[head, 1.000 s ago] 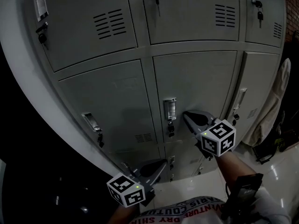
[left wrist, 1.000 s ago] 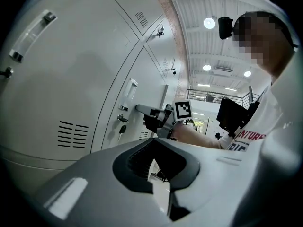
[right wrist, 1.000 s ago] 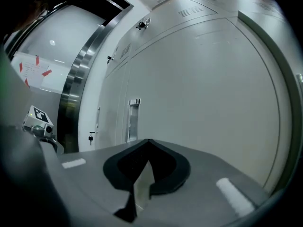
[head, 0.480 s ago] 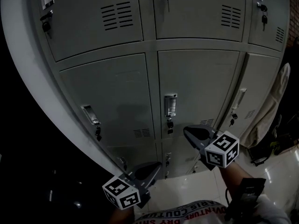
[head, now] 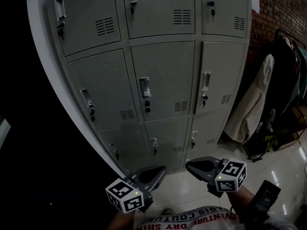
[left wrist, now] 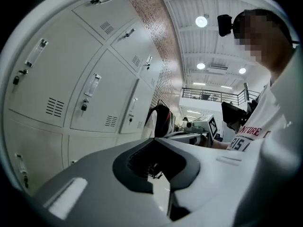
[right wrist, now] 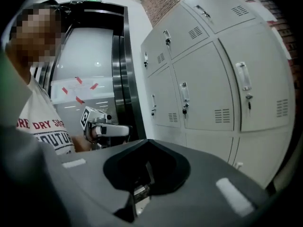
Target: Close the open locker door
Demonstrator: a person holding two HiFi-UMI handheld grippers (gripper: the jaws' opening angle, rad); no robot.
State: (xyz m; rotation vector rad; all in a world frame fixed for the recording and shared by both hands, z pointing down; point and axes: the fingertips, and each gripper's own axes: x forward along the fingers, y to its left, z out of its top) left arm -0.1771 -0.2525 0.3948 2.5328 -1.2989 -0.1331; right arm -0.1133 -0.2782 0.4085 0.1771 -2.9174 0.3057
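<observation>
Locker door: none stands open in any view. The locker bank [head: 163,32] fills the head view, and every door on it, including the centre door [head: 168,75] of the middle row, sits flush with its frame, so the door to be closed is either already shut or out of view; I cannot tell which one it was. A pale coat [head: 250,107] hangs just right of the bank, apart from it. Below, over the tiled floor [head: 204,195], both claws are held low and well clear of the lockers. The left claw [head: 161,169] is clenched with nothing between its jaws, as its own view confirms. The right claw [head: 189,165] is likewise clenched and empty. Handles [head: 145,87] and keys [head: 147,104] on the doors are untouched by either claw. Judgement: the closing step appears complete, with the claws clear of the bank. The next move calls only for confirming the latch has caught, or pressing the door face if it springs.
</observation>
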